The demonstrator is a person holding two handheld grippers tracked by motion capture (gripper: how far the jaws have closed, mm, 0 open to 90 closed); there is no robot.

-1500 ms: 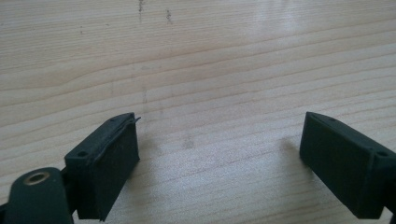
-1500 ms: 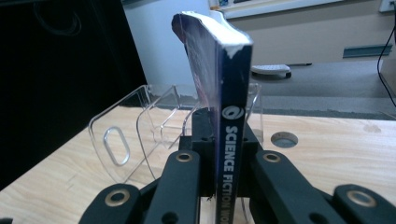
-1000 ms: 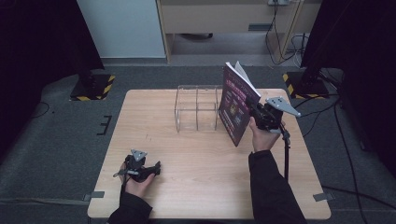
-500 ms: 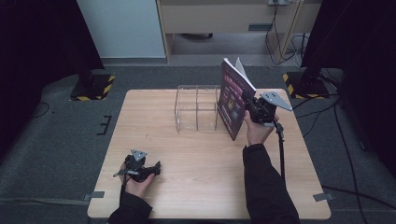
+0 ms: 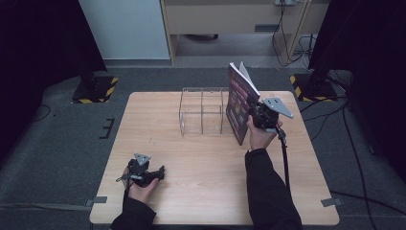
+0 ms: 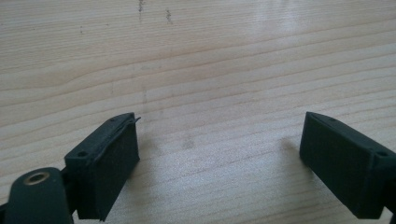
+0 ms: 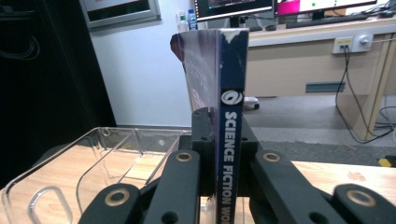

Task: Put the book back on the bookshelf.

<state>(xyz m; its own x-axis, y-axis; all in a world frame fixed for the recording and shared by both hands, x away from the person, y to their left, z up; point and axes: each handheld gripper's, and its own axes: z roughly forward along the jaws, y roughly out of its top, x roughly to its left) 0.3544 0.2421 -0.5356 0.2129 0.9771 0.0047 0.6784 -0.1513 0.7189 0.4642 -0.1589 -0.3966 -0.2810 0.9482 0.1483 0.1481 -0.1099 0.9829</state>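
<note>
Beside the clear acrylic rack (image 5: pixel 202 110), at its right end: book (image 5: pixel 238 103) upright, spine pinched by right gripper (image 5: pixel 260 116), probably kept vertical to slip into a slot. Near front-left of table (image 5: pixel 206 191): left gripper (image 5: pixel 142 173) parked low, jaws spread, idle, likely clear of the work.

Dark purple book (image 5: pixel 238 103) upright, spine (image 7: pixel 229 140) lettered "SCIENCE FICTION", just right of clear rack (image 5: pixel 202 111).

book (image 7: pixel 229 140): spine title cut off at bottom edge | clear rack (image 7: pixel 93 172): near corner cut off
</note>
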